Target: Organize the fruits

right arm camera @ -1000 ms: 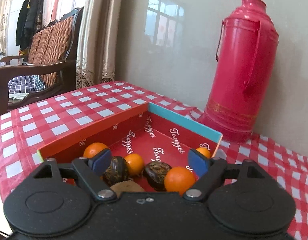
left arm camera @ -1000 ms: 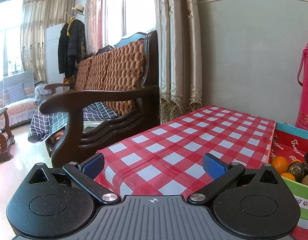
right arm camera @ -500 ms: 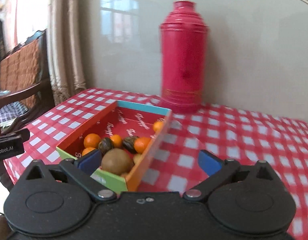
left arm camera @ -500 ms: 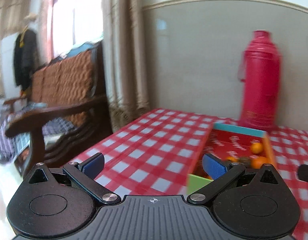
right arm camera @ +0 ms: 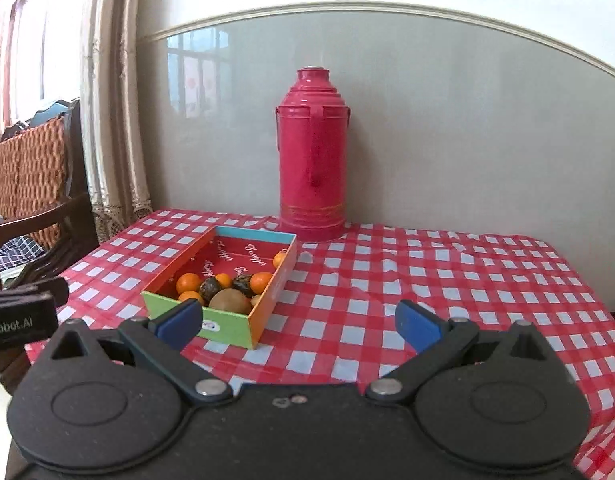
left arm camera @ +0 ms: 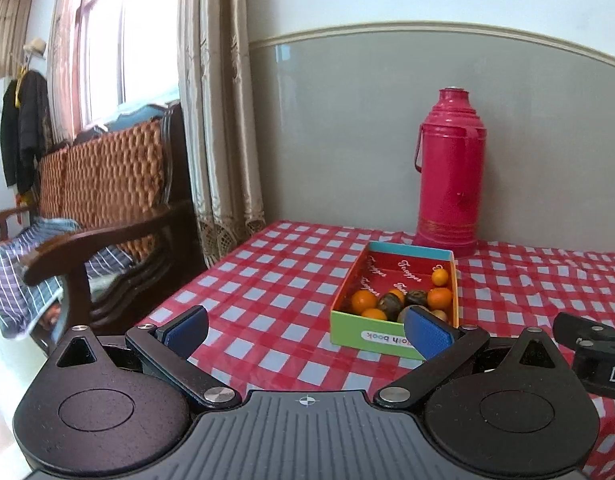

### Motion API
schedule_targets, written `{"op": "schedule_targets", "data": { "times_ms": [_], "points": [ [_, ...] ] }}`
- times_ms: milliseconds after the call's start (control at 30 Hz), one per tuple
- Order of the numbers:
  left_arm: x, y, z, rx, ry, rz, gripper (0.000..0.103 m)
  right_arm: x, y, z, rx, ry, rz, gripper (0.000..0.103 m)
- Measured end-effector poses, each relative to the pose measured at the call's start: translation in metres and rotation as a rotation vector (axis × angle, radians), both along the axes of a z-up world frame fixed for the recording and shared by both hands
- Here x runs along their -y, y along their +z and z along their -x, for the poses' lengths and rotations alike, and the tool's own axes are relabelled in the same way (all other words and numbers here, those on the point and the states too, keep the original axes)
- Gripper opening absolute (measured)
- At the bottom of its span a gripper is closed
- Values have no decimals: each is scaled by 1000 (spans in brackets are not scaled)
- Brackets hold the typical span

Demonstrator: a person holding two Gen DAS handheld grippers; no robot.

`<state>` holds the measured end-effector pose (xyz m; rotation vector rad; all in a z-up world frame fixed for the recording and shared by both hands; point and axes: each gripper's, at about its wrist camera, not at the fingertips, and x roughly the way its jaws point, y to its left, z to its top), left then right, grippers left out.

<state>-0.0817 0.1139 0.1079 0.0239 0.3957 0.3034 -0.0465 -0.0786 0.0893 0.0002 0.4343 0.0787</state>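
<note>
Right wrist view, both jaws wide open, empty, fruit box (right arm camera: 231,330) ahead, thermos (right arm camera: 312,156) behind

Glossy red-checked plastic tablecloth (right arm camera: 387,280), shiny red flask (right arm camera: 312,152), matt printed cardboard box (right arm camera: 231,326), dark polished wooden bench (left arm camera: 107,248), satiny curtain (left arm camera: 223,120)

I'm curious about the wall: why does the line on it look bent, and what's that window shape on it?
Right wrist view: the fisheye lens bows the wall trim, and the glossy wall panel mirrors a window. Left wrist view: the trim curves the same way, and the real window glares white.
</note>
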Motion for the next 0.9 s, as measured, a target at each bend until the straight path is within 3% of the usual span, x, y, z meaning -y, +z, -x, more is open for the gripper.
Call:
{"op": "schedule_targets", "data": {
  "times_ms": [67,900],
  "points": [
    [4,2,4,-3,-7,-24,103,1,-1,3,-3,8,-1,98],
    [12,-6,0,-57,-72,20,103,4,-3,11,7,10,-30,98]
  ]
}}
